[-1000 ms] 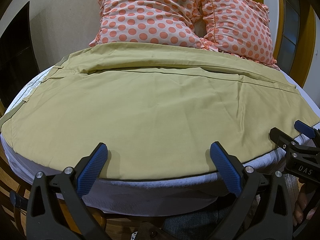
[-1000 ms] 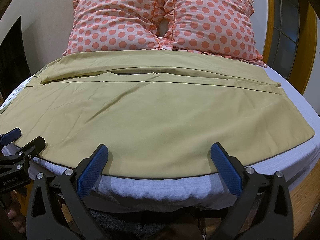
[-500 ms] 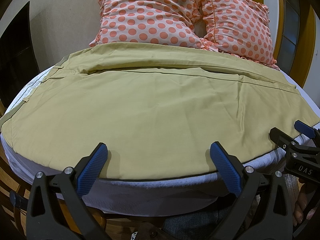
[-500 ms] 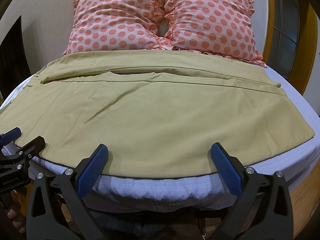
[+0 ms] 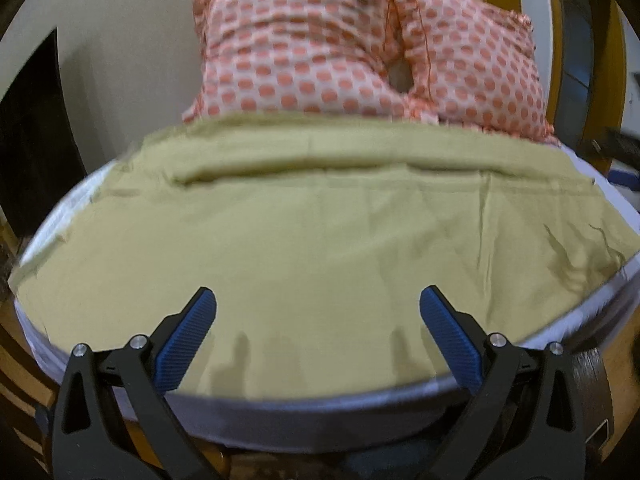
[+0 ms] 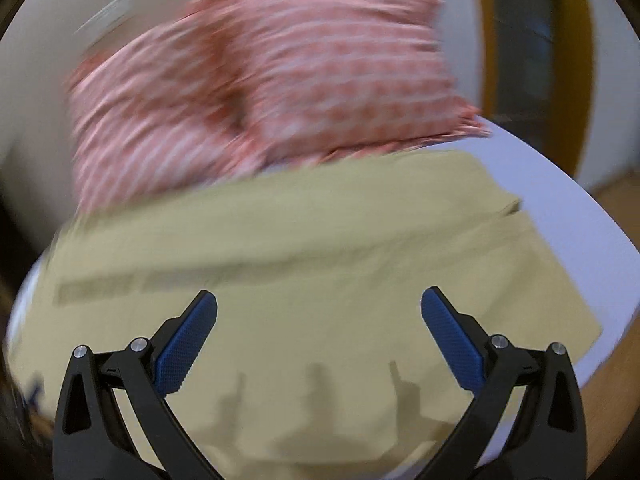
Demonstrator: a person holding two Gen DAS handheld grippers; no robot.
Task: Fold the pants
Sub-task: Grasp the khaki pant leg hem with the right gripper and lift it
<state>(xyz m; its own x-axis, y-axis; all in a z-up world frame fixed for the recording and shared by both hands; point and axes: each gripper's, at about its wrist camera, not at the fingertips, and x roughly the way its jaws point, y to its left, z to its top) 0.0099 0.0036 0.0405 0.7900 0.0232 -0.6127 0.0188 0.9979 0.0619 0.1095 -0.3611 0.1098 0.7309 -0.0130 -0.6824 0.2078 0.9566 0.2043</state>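
step: reaching for pants (image 5: 320, 248) | left gripper (image 5: 318, 308), right gripper (image 6: 319, 308) spread wide, holding nothing | next: pinch near hem

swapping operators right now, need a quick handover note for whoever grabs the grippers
Left gripper: open, empty, over the near part of the pants.
Right gripper: open, empty, over the pants nearer their right end; its view is blurred.
Pants: spread flat across the bed, long side facing you, pillows behind them.
Done: pants laid out; one lengthwise layer seems to lie along the far side.
Left: nothing gripped yet. Likely next: take the near edge with both grippers and fold, then fold the ends in.
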